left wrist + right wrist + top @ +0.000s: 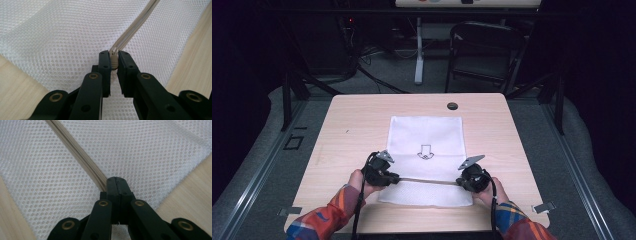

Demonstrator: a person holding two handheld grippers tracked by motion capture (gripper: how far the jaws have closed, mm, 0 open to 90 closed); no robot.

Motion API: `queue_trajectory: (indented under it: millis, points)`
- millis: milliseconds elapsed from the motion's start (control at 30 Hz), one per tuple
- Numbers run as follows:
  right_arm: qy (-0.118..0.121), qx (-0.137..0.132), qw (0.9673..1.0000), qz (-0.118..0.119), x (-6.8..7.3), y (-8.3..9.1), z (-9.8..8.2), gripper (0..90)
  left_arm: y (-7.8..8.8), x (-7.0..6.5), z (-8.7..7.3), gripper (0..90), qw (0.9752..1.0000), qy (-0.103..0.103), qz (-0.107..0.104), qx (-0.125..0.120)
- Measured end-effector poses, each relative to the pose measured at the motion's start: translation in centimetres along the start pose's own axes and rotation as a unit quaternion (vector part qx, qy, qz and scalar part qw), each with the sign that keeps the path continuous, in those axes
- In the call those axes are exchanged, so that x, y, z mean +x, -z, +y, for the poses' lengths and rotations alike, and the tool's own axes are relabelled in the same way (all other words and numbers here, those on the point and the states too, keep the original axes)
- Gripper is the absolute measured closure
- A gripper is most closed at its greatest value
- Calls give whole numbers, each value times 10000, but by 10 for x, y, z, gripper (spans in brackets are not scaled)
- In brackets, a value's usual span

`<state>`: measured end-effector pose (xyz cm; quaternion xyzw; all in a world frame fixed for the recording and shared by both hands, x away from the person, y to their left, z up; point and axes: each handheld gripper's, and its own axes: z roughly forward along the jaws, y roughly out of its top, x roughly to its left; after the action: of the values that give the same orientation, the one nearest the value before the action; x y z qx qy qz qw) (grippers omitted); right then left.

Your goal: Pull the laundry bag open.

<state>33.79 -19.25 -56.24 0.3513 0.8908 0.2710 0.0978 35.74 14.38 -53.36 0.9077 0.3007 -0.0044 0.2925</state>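
Pale wood table [342, 125] — white mesh bag [426, 132] flat.

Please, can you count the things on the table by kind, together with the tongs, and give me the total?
White mesh bag with a zipper: 1
Black tongs, each shut on one end of the zipper: 2 (left tongs, right tongs)
Black round cap at the far edge of the table: 1
Total: 4

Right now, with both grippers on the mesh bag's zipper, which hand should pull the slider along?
Left, probably. The left gripper is clamped on the beige zipper pull, while the right gripper pinches the zipper's other end, better suited to anchoring the mesh bag.
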Motion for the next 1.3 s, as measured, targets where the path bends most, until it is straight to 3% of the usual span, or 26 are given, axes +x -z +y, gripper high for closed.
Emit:
queue_trajectory:
  millis: [700, 900, 1300]
  points:
    - [24, 25, 10000, -26, 0, 0, 0, 900, 16, 10, -18, 811, 9996, 235, 151, -37]
    - [40, 2, 10000, -37, 1, 0, 1, 900, 17, 9, -21, 811, 9997, 189, 149, 52]
    - [39, 48, 10000, -31, 0, 0, 1, 900, 25, 14, -33, 811, 9989, 418, 195, 22]
